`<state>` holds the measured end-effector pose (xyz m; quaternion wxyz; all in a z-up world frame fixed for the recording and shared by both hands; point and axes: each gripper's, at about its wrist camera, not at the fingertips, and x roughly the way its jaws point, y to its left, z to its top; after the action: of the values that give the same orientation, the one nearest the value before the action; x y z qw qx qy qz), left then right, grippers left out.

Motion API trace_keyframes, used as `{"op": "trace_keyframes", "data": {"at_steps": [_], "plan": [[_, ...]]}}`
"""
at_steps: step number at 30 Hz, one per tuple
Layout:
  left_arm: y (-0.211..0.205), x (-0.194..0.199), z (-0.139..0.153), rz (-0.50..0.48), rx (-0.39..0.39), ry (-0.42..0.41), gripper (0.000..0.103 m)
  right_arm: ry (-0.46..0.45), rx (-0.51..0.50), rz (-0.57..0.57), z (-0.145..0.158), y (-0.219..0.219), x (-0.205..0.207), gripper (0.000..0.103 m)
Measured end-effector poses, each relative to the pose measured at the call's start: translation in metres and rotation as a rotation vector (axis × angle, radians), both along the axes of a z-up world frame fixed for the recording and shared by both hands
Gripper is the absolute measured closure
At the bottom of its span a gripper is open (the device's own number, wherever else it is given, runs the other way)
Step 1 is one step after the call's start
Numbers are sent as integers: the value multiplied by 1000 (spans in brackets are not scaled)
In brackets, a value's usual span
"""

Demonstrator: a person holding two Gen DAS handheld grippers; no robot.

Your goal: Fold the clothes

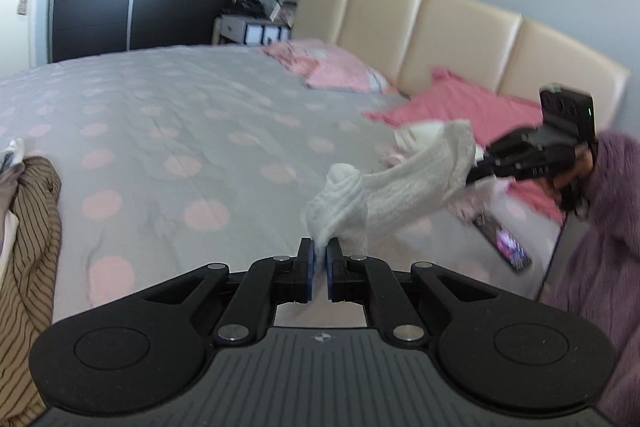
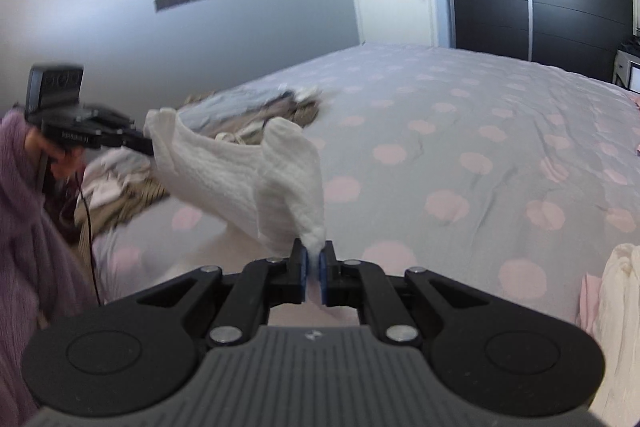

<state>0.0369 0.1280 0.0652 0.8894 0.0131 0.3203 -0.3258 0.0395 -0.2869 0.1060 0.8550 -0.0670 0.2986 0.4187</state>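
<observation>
The left hand-held gripper [image 1: 320,254] has its blue pads pressed together on one end of a white ribbed garment [image 1: 394,183], pinching a bunched corner right at the tips. The right hand-held gripper [image 2: 314,258] is doing the same at the other end, pads clamped on a twisted corner of that cloth. The garment hangs in the air between the two, slung across and sagging a little, raised off the grey bed [image 1: 192,115] with its pink dots.

From the left hand-held gripper, the right one shows ahead and to the right, gripped by a hand [image 1: 576,171] in a fuzzy purple sleeve [image 1: 600,259]. Beyond the cloth lie pink pillows [image 1: 340,69] against a beige headboard [image 1: 460,31]. Down to its left sits a brown striped garment [image 1: 30,247].

From the right hand-held gripper, a blurred heap of clothes [image 2: 248,115] lies ahead-left on the bed, behind the raised cloth, and a pale cream garment [image 2: 616,291] sits at the far right.
</observation>
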Motion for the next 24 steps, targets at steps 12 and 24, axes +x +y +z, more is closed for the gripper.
{"op": "trace_keyframes", "data": {"at_steps": [12, 24], "plan": [[-44, -40, -82, -218, 299, 153, 99, 32, -271, 172, -78, 16, -52, 94], [-57, -81, -70, -355, 402, 151, 78, 24, -393, 270, -79, 20, -96, 66]]}}
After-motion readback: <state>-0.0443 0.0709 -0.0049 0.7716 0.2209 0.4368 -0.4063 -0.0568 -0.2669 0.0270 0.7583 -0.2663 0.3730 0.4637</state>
